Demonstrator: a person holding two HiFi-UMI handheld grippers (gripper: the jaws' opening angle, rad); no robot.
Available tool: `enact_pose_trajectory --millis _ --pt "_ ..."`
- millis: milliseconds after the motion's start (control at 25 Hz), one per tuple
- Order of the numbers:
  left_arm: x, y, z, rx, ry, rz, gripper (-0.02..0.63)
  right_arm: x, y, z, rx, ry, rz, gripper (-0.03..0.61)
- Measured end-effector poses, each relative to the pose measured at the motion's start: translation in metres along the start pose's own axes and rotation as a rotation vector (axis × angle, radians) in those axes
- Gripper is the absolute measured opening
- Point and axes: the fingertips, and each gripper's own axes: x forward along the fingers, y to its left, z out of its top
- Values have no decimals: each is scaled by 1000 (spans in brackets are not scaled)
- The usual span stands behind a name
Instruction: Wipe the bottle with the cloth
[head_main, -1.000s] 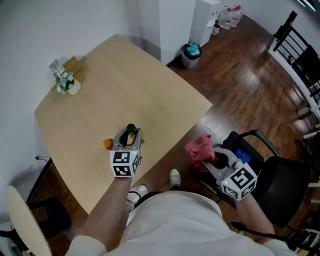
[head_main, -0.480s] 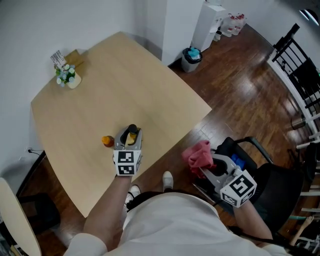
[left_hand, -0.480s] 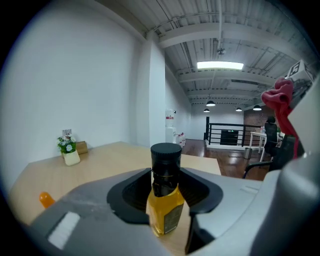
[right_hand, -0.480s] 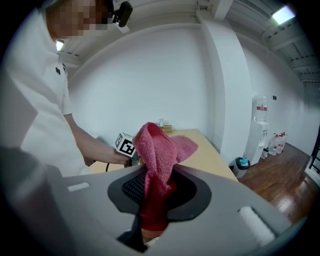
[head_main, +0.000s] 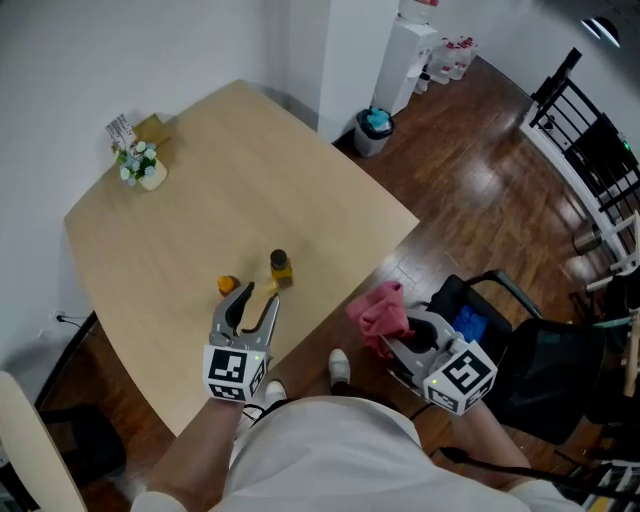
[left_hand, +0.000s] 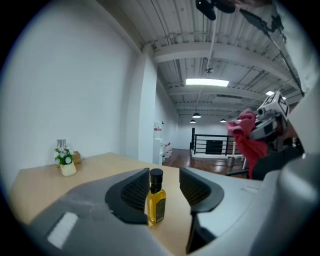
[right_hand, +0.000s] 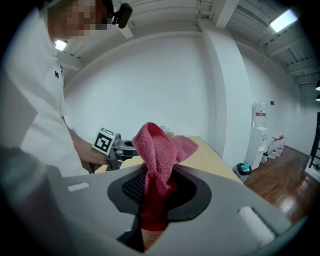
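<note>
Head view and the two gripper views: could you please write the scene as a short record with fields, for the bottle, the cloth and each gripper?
bottle: small glass bottle of yellow liquid, black cap, upright on the light wooden table, not gripped
left gripper: open, bottle just beyond its jaws
cloth: bunched pink cloth, held off the table's edge
right gripper: shut on the pink cloth
other: small orange object beside the bottle; white flower pot at the far corner

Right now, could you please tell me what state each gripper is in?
Left gripper: open, empty; the small yellow black-capped bottle stands untouched ahead.
Right gripper: closed on the crumpled pink cloth.
</note>
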Motion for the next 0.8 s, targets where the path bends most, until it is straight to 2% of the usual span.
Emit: enact_pose_trajectory --millis 200,480,640,800 --pt "-90 1 24 26 -45 -73 195 -9 44 4 26 -20 -65 86" --pt "-169 10 15 70 -29 -175 183 -44 114 -8 85 -23 -189 86" --pt "-209 0 19 93 -39 -181 179 -66 151 -17 86 -29 -187 86" --pt "-247 -30 28 94 -59 -194 172 -97 178 -15 49 -85 -176 86"
